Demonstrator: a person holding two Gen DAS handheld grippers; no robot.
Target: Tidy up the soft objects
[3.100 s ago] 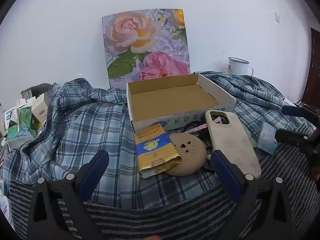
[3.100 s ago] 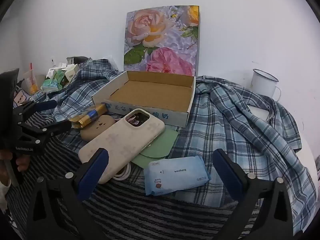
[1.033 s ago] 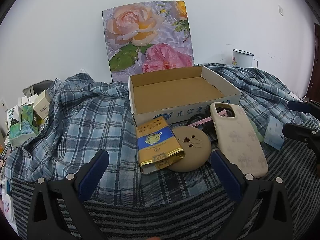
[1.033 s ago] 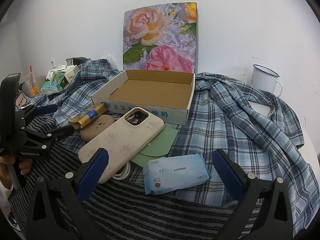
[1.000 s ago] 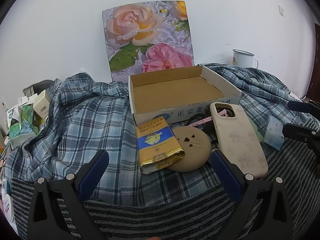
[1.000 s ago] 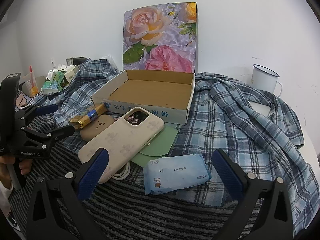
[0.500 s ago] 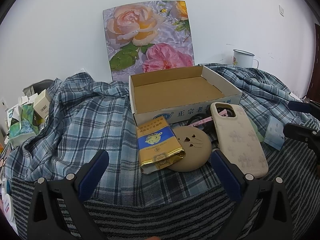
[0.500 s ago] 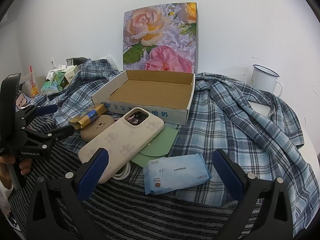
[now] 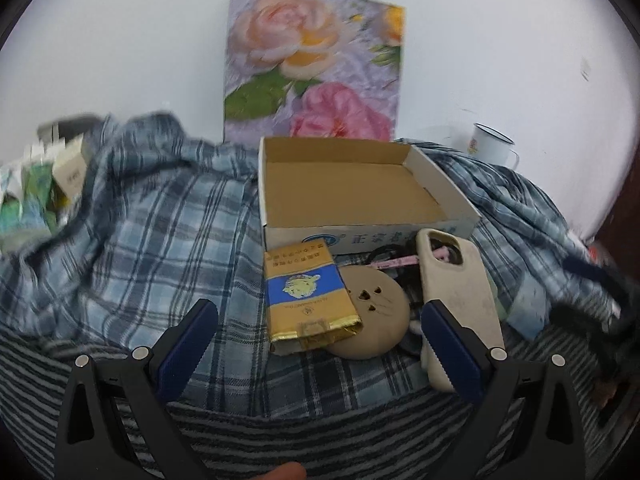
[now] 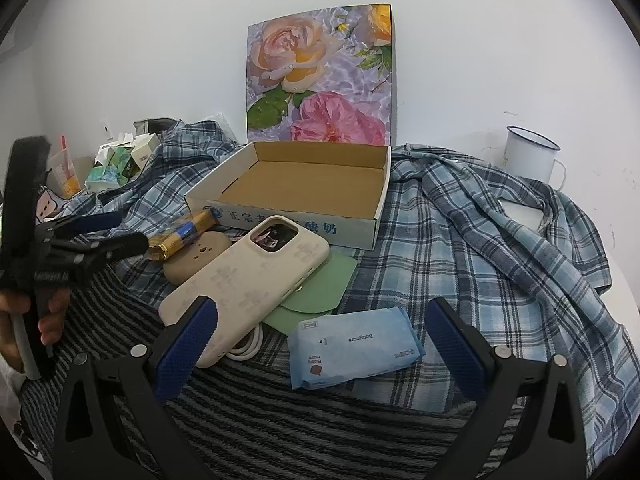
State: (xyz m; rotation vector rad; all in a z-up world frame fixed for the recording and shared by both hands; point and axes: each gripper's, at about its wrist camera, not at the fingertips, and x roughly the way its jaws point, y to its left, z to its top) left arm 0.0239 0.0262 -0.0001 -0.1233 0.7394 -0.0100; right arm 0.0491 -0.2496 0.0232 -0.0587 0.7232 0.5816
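1. Soft objects lie clustered in front of the open cardboard box (image 9: pixel 352 196): a gold-and-blue packet (image 9: pixel 308 296), a round tan pad (image 9: pixel 376 320), a cream phone case (image 10: pixel 244 276) over a green pouch (image 10: pixel 320 284), and a blue wipes pack (image 10: pixel 352 346) nearest the right claw (image 10: pixel 320 336).
2. None has shifted over the last seconds; the box is still empty, so the sorting is judged not yet begun.
3. Left claw (image 9: pixel 320 332) has swung and closed in on the cluster: its view is now blurred, and the packet sits larger between its blue pads, which stand wide apart and hold nothing.
4. Right claw keeps hovering, pads spread apart and empty, with the wipes pack between them but untouched.
5. Plaid shirt (image 10: pixel 480 248) stays draped over the striped cloth (image 10: pixel 280 420) around the box.
6. Likely meaning: the left claw is lining up on the packet as its first pick.
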